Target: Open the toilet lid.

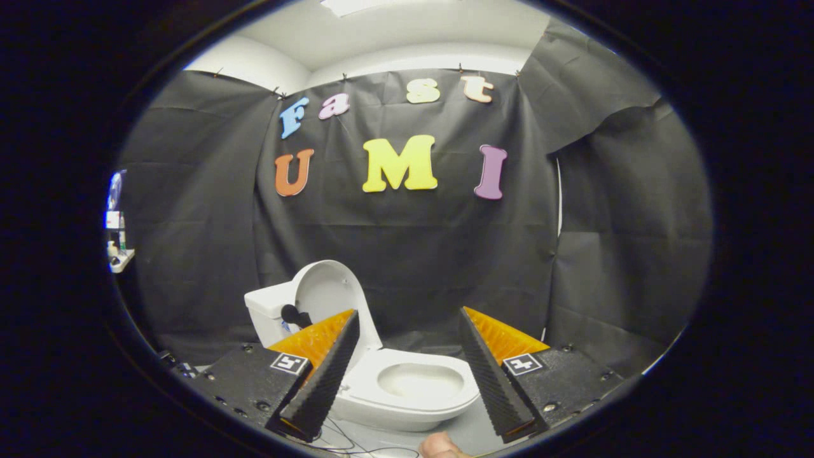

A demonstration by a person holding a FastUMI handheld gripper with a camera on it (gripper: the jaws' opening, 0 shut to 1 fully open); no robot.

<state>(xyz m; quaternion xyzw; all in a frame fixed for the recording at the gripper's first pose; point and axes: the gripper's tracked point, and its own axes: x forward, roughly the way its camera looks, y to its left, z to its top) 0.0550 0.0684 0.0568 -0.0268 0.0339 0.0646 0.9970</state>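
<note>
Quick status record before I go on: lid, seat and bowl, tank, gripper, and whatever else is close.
lid: raised, upright, leaning back by the tank
seat and bowl: uncovered, beyond the fingers, seen between them
tank: behind the lid
gripper: fingers spread, holding nothing, apart from the toilet
fingertip: a person's, just below the gripper
thin wires: on the floor before the bowl
</note>
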